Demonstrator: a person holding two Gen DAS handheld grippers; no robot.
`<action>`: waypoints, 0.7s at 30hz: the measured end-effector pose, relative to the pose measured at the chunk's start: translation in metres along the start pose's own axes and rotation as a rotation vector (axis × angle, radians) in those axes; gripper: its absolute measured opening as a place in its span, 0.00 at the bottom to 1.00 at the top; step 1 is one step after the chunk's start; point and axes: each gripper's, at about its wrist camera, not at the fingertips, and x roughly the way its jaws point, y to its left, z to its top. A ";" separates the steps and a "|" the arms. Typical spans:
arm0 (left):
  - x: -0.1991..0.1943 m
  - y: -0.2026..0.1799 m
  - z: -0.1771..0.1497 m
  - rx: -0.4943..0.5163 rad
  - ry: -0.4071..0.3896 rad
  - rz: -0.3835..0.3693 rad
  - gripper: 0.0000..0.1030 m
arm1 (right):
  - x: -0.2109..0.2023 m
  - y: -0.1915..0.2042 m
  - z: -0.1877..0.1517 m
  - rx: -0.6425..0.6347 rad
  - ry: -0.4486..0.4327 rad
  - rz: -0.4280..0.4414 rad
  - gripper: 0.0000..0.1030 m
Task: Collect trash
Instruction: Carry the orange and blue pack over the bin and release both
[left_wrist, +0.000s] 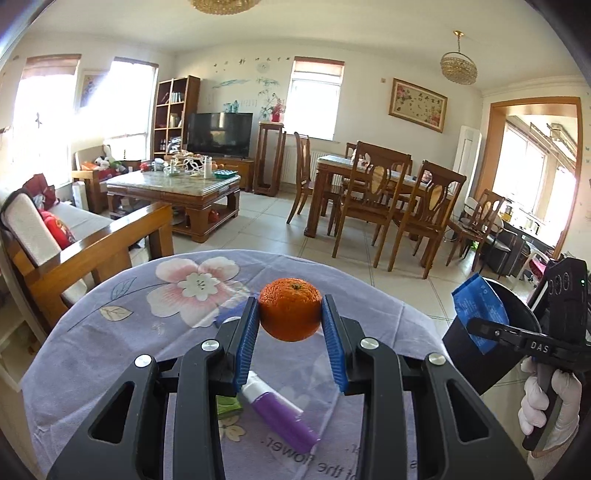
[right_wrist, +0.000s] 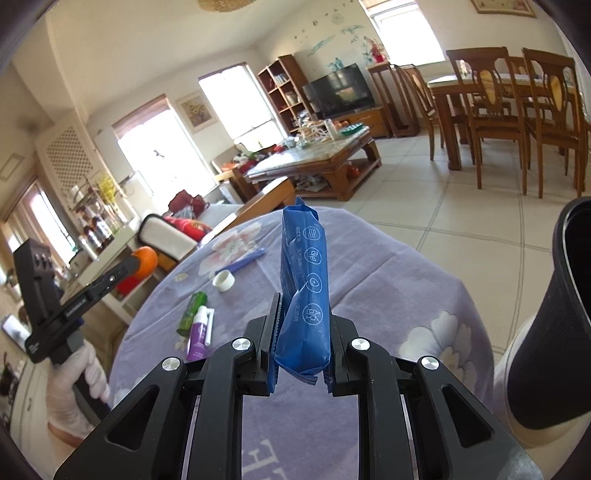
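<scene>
My left gripper (left_wrist: 290, 314) is shut on an orange (left_wrist: 290, 309) and holds it above the round table with the lilac flowered cloth (left_wrist: 110, 332). My right gripper (right_wrist: 303, 314) is shut on a blue wrapper (right_wrist: 304, 280), held upright above the table. In the left wrist view the wrapper (left_wrist: 480, 314) hangs in front of the black bin (left_wrist: 491, 354) at the table's right edge. The bin (right_wrist: 561, 332) also shows at the far right of the right wrist view. The orange (right_wrist: 145, 261) shows there at the left.
On the cloth lie a purple and white tube (right_wrist: 199, 332), a green packet (right_wrist: 190, 312), a white tape roll (right_wrist: 224, 280) and a blue stick (right_wrist: 243, 263). A sofa (left_wrist: 74, 236), a coffee table (left_wrist: 177, 188) and a dining set (left_wrist: 388, 192) stand beyond.
</scene>
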 end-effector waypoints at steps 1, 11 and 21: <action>0.001 -0.011 0.003 0.013 -0.003 -0.018 0.33 | -0.007 -0.007 0.002 0.013 -0.015 -0.007 0.18; 0.033 -0.135 0.015 0.126 -0.007 -0.224 0.33 | -0.099 -0.113 0.016 0.164 -0.192 -0.118 0.18; 0.097 -0.267 0.007 0.192 0.046 -0.487 0.33 | -0.178 -0.229 0.002 0.351 -0.320 -0.352 0.18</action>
